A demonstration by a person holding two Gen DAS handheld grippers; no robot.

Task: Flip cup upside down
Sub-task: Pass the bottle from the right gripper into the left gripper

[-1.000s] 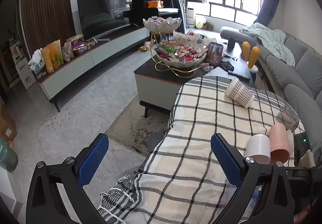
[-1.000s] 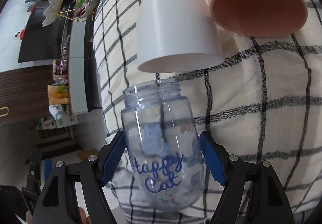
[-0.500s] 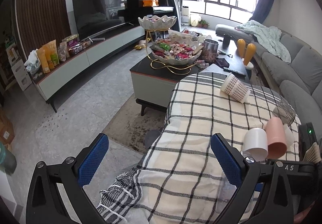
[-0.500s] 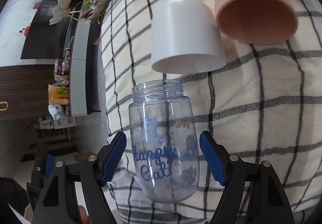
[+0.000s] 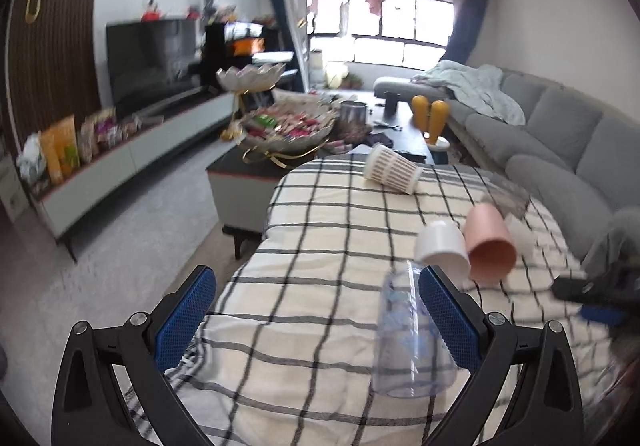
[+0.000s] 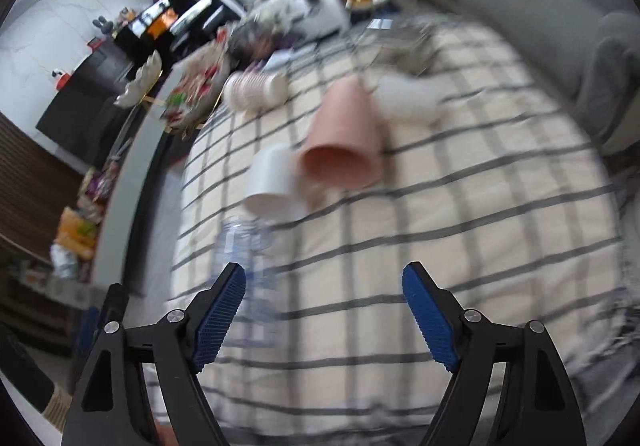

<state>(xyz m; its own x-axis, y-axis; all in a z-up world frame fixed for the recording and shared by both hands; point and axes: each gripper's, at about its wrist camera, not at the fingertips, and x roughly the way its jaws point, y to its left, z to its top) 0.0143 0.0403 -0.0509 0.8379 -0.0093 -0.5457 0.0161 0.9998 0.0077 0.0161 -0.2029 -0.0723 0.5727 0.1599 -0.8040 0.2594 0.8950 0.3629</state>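
Plastic clear cup with blue print stands on the checked cloth, narrow threaded mouth up and wide base down as far as the blurred left wrist view shows, so the flip looks not yet done or only part done; I cannot tell its orientation for certain. It sits just beside the right finger of the left gripper, whose fingers are spread wide and hold nothing. In the right wrist view the same cup lies off to the left of the right gripper, outside its gap, and those fingers are wide apart and empty too. Just beyond the cup, a white cup and a pink cup lie on their sides, touching each other. Farther off, a patterned paper cup lies near the cloth's far edge, well apart from them.
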